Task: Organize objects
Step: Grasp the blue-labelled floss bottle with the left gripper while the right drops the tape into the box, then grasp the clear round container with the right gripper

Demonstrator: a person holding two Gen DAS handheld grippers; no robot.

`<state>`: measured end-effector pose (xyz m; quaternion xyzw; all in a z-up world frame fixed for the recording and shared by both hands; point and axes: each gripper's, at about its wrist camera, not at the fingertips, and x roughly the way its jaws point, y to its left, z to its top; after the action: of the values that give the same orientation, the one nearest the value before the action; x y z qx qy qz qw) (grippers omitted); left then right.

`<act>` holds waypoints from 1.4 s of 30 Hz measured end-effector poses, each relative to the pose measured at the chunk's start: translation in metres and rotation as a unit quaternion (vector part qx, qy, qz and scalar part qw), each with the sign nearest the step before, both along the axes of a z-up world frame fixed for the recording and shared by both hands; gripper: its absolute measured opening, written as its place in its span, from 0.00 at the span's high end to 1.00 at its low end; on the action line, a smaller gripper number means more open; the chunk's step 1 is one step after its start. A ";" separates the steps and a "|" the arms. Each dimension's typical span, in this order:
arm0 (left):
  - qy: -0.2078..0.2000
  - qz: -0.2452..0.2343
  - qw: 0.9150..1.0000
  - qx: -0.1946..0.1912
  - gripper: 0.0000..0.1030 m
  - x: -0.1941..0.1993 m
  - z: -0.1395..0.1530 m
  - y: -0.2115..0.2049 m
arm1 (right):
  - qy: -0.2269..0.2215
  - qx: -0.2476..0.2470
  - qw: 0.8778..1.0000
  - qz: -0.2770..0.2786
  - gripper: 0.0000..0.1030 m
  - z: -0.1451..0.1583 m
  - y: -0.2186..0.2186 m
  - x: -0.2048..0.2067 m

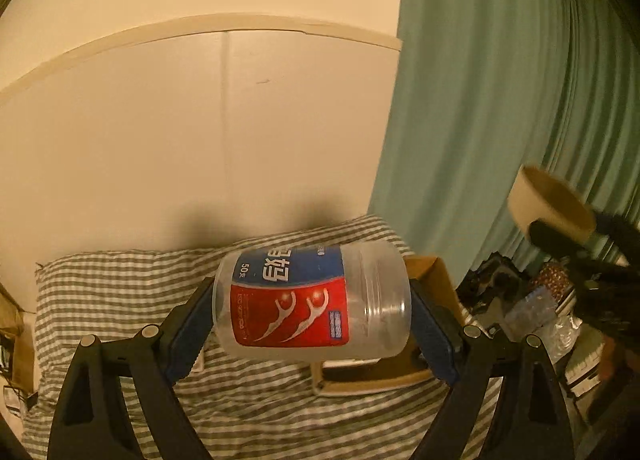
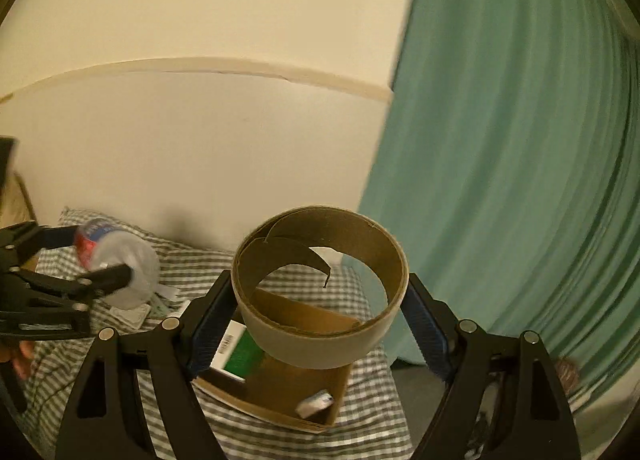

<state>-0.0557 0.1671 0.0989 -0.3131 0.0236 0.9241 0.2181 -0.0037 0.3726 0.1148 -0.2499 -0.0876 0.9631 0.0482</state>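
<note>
Two items are held above the cardboard box [image 2: 280,388] on the bed: left gripper [image 1: 312,300] pinches a floss-pick jar [image 1: 312,300], right gripper [image 2: 320,300] pinches a cardboard ring [image 2: 320,288]. Inside the box lie a green packet [image 2: 240,352] and one small object; both held items seemingly remain unplaced.

The black plastic two-finger left gripper [image 1: 312,320] and its twin right gripper [image 2: 320,324] are showing blue ribbed finger pads [image 1: 188,336], round silver pivot screws [image 2: 467,326] and triangular frame cut-outs.
</note>
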 end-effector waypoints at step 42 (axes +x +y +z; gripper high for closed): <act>-0.056 0.159 0.981 -0.099 0.00 -0.029 -0.143 -0.188 | -0.111 -0.025 0.981 0.155 0.02 -0.131 -0.168 -0.040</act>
<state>-0.0843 -0.0207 -0.0440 -0.3839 0.0523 0.9211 0.0372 -0.0437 0.2045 -0.0167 -0.3400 -0.1056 0.9270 -0.1181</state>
